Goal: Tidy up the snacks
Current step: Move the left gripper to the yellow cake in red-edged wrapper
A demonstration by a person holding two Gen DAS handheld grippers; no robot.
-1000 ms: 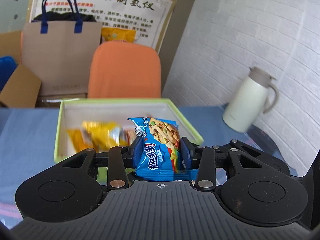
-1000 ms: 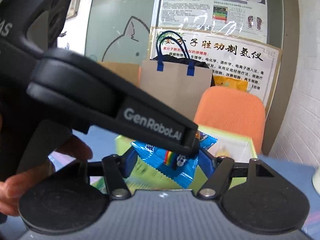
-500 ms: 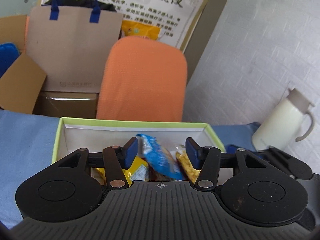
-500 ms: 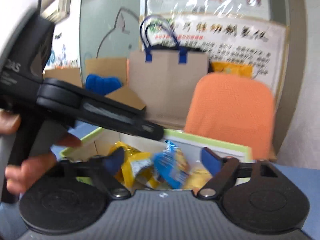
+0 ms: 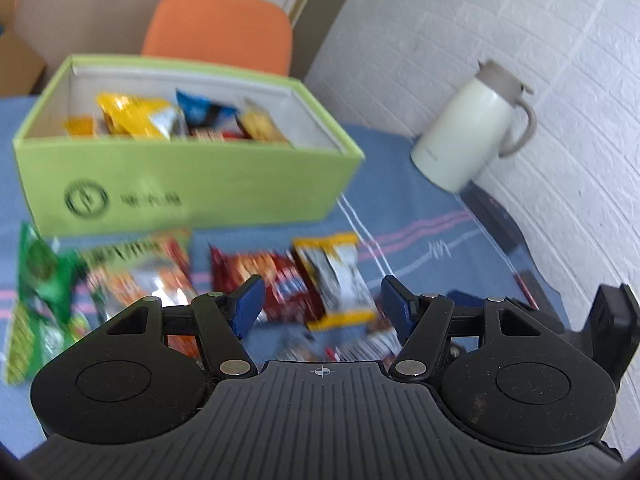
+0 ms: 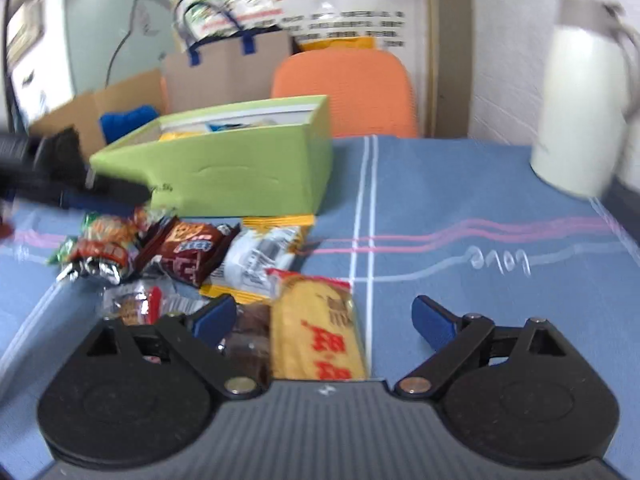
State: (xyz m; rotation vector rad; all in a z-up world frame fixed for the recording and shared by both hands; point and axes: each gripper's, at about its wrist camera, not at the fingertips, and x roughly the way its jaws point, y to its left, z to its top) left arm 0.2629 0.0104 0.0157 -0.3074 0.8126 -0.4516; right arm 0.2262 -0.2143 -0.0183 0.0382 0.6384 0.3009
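Across the middle of the left wrist view, loose snack packets lie on the blue cloth of the desk [image 5: 400, 200], blurred by motion. Left tool [image 5: 322, 304] at lower centre: jaws opening, blue pads apart, nothing gripped. Seen between the pads: a yellow-edged silver packet [image 5: 336, 276] and a dark red packet [image 5: 280, 284], both flat on the cloth. Green packet [image 5: 36, 304] at far left edge. Upper left: lime-green box [image 5: 180, 184], open top, with yellow, blue and orange packets inside. White jug [image 5: 468, 128] at upper right, against the white brick wall [image 5: 520, 20]. Orange chair back [image 5: 220, 24] behind the box.

Right wrist view: right tool [image 6: 324, 320] at lower centre, jaws spread wide, holding nothing. A yellow packet with red print [image 6: 320, 332] lies on the cloth between the pads, nearer the left-hand pad; whether it touches that pad cannot be told. A brown packet [image 6: 188, 252] sits in the heap at centre left, in front of the green box. Jug at upper right, blurred. Paper bag with blue handles [image 6: 228, 68] at upper centre, behind the box.
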